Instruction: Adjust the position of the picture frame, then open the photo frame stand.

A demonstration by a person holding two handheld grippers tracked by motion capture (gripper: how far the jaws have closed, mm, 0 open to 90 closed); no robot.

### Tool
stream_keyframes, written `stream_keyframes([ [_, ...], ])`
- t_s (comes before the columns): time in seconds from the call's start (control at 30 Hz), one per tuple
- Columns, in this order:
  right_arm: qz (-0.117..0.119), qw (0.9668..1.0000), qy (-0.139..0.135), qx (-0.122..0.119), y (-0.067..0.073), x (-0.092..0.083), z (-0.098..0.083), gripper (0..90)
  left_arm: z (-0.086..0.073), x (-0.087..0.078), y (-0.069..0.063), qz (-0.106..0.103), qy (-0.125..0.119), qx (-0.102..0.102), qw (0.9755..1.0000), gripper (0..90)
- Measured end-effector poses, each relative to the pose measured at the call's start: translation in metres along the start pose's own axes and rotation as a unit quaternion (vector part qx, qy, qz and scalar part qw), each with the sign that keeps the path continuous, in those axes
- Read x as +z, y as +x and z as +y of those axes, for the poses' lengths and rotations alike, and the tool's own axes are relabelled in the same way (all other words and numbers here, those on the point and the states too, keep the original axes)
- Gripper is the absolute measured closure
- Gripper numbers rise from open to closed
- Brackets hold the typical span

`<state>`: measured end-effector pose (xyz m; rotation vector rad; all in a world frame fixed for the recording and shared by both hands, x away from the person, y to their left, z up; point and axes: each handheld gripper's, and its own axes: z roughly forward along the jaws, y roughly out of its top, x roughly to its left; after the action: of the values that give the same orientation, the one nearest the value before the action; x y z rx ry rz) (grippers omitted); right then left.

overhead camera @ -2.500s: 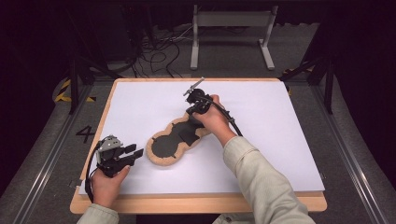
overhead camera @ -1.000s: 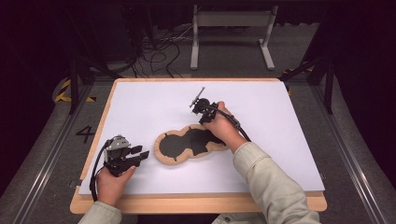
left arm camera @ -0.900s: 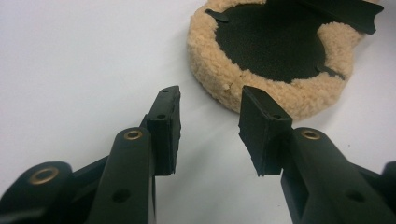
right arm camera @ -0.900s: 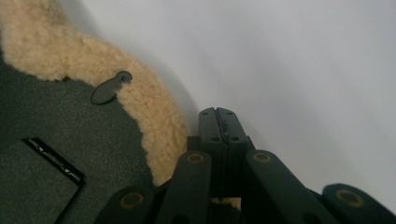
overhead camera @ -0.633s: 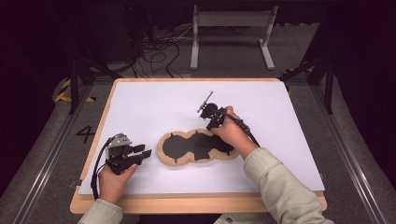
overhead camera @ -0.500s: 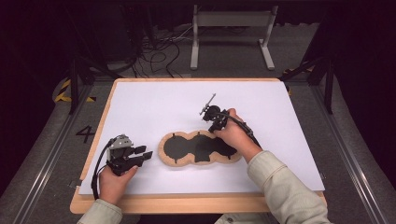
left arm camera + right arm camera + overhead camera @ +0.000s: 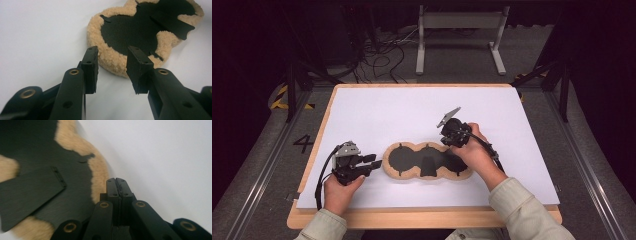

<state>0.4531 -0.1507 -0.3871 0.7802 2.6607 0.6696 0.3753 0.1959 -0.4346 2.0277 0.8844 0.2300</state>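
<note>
White sheeting covers the tabletop point(image 7: 377, 107), where the fleece-edged black pad point(image 7: 427, 161) now lies swung level, further right than before. Its left end sits just ahead of the left hand-held gripper point(image 7: 112, 66), whose half-open jaws have been narrowing, empty. The right hand-held gripper point(image 7: 116, 188), jaws pressed together, hovers at its fleece rim, seen close there.

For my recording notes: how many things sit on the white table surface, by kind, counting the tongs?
Tan fleecy pad with black backing: 1
Tongs: 2, left and right
Total: 3
</note>
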Motion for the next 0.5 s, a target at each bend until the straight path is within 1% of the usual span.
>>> stream_keyframes([
  [0.03,0.011,0.9998,-0.019,-0.001,0.006,-0.011,-0.006,90.0,0.002,0.0,-0.001,0.003,-0.001,0.008,1.0,62.1],
  [0.07,0.015,0.9996,-0.024,-0.001,0.008,-0.014,-0.009,90.0,0.003,0.001,-0.002,0.003,-0.003,0.006,1.0,62.1],
  [0.1,0.02,0.9994,-0.03,-0.002,0.012,-0.018,-0.012,90.0,0.003,0.001,-0.002,0.004,-0.001,0.013,0.9999,62.1],
  [0.13,0.02,0.9994,-0.03,-0.002,0.012,-0.018,-0.012,90.0,0.003,0.001,-0.002,0.004,-0.001,0.013,0.9999,62.1],
  [0.2,0.033,0.9983,-0.048,-0.002,0.018,-0.024,-0.018,90.0,0.005,0.002,-0.003,0.006,0.002,0.013,0.9999,62.1],
  [0.23,0.038,0.9975,-0.059,-0.001,0.024,-0.03,-0.025,90.0,0.007,0.002,-0.003,0.008,0.002,0.018,0.9998,62.0],
  [0.3,0.05,0.996,-0.074,0.005,0.028,-0.034,-0.032,90.0,0.009,0.002,-0.004,0.009,-0.003,0.021,0.9997,61.9],
  [0.37,0.067,0.994,-0.086,0.011,0.032,-0.037,-0.039,90.0,0.009,0.002,-0.004,0.009,-0.002,0.022,0.9997,61.8],
  [0.4,0.067,0.994,-0.086,0.011,0.032,-0.037,-0.039,90.0,0.009,0.002,-0.003,0.01,-0.001,0.022,0.9997,61.8],
  [0.43,0.1,0.9889,-0.107,0.022,0.036,-0.04,-0.046,90.0,0.009,0.002,-0.002,0.008,-0.001,0.019,0.9998,61.4],
  [0.47,0.101,0.9886,-0.11,0.021,0.037,-0.041,-0.047,90.0,0.01,0.003,-0.002,0.008,-0.001,0.019,0.9998,61.3],
  [0.5,0.097,0.9891,-0.11,0.017,0.039,-0.043,-0.047,90.0,0.01,0.003,-0.001,0.008,0.001,0.025,0.9997,61.1],
])
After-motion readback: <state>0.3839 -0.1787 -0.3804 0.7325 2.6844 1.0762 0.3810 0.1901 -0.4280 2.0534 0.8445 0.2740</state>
